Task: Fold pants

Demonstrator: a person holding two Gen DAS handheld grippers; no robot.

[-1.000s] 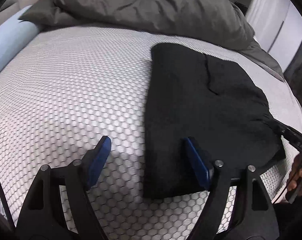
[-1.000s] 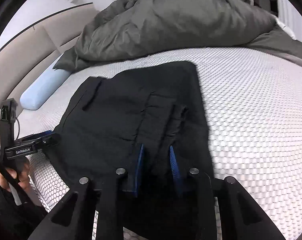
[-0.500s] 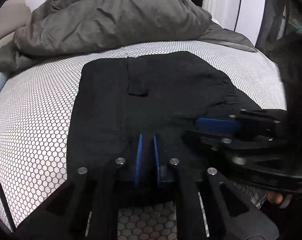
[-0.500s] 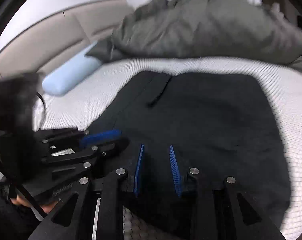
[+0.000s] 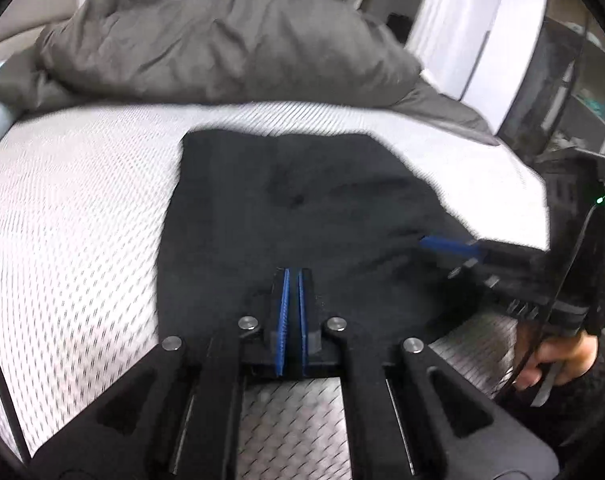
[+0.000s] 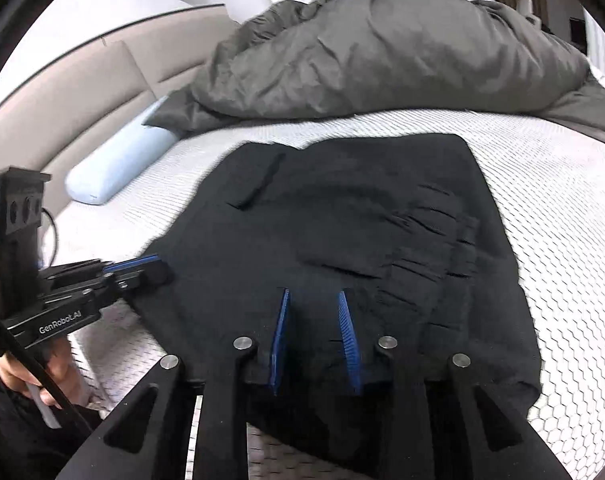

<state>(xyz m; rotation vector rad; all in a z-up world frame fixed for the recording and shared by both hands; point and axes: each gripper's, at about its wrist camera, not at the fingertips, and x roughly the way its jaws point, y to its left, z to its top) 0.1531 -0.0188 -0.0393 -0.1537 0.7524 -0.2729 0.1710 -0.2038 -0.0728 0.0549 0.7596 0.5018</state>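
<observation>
1. The black folded fabric pants are lying flat on the white honeycomb-patterned mattress cover, near its front edge; their near hem is reaching back under both grippers.
2. The left black two-finger gripper with blue ribbed pads is sitting at the near edge of the pants, towards their left side. Its jaws are standing almost together, with only a thin slit between the pads, and the black cloth is bunching up around the fingertips; the jaws appear to be pinching the pants' edge.
3. From the right wrist view, that same left gripper is reaching in from the left, its tip touching the pants' left border, with a hand wrapping around the handle below.
4. The right black two-finger gripper with blue ribbed pads is hovering over the near edge of the pants, towards the gathered, pleated part. Its jaws are standing partly apart, with black cloth filling the gap between the pads; whether they are actually gripping it, I cannot tell.
5. In the left wrist view the right gripper is coming in from the right side, a hand holding its grip.
6. A rumpled dark grey duvet is piling up at the far end of the bed, well apart from the pants.
7. A pale blue cylindrical bolster pillow is lying along the beige padded headboard, to the left of the pants.
</observation>
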